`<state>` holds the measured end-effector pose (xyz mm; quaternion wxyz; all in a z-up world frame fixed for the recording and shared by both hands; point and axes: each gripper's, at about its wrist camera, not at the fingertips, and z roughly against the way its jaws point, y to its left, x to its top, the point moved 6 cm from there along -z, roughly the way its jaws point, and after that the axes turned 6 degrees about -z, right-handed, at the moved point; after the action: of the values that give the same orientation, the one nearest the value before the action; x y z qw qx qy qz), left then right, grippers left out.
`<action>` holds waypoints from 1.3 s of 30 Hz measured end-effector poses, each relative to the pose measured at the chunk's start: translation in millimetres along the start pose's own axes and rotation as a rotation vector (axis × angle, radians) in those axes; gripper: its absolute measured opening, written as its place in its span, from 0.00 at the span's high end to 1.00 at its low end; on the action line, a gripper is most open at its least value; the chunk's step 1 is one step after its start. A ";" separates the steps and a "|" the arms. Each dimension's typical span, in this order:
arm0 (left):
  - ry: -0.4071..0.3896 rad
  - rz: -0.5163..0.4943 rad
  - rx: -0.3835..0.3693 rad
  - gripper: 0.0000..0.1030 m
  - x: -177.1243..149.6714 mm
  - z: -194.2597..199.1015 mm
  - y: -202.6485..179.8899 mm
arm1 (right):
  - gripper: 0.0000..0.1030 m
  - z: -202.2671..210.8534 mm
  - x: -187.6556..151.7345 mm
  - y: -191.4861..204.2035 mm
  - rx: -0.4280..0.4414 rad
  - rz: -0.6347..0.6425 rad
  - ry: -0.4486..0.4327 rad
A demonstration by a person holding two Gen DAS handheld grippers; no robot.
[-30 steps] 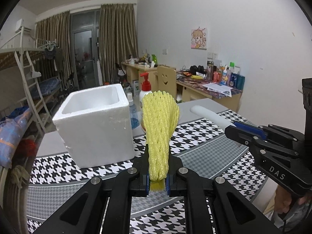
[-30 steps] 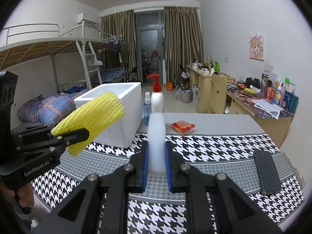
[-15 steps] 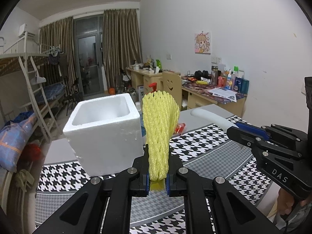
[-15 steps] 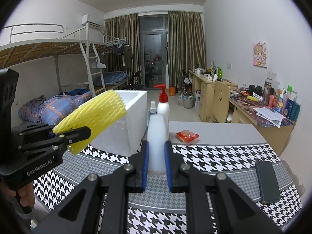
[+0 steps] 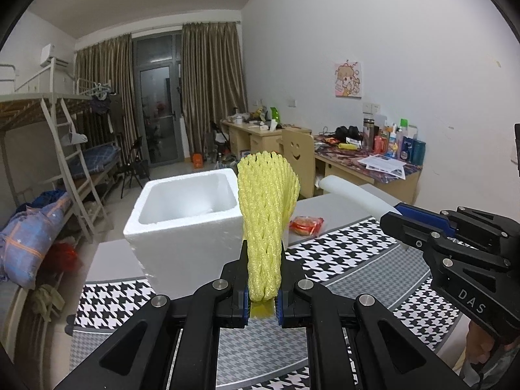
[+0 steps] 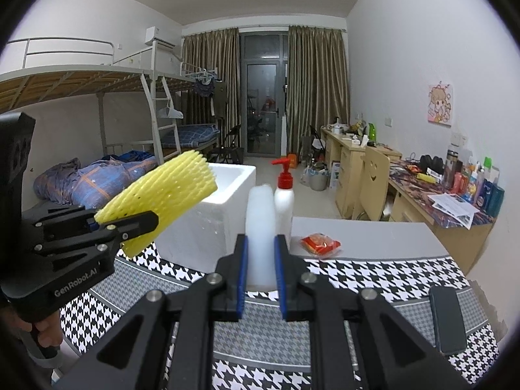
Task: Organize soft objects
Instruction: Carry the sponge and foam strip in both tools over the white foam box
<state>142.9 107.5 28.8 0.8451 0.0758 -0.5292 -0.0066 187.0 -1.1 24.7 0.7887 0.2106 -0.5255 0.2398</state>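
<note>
My left gripper point(image 5: 262, 295) is shut on a yellow foam net sleeve point(image 5: 266, 214), held upright in the air above the table; the sleeve also shows in the right wrist view point(image 6: 162, 201). My right gripper point(image 6: 261, 271) is shut on a white foam piece point(image 6: 260, 227), which shows at the right of the left wrist view point(image 5: 354, 193). An open white styrofoam box point(image 5: 185, 224) stands on the table just beyond and left of the yellow sleeve; it also appears in the right wrist view point(image 6: 208, 224). Both grippers hover side by side near the box.
A pump bottle with a red top point(image 6: 284, 198) stands right of the box. A red snack packet point(image 6: 320, 243) lies on the grey tabletop. A black phone point(image 6: 447, 318) lies on the houndstooth cloth point(image 6: 373, 273) at right. Desks, a chair and a bunk bed stand behind.
Both grippers have risen and moved closer to the styrofoam box with their loads; I now see down into the box's opening. Grips are unchanged.
</note>
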 end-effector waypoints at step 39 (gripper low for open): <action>-0.026 0.045 0.136 0.89 21.9 -16.5 67.9 | 0.81 -46.5 44.6 42.5 0.066 0.054 -0.025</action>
<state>162.6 174.6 50.5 0.8308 0.1211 -0.5411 0.0474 210.1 66.9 53.0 0.7679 0.2252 -0.5327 0.2753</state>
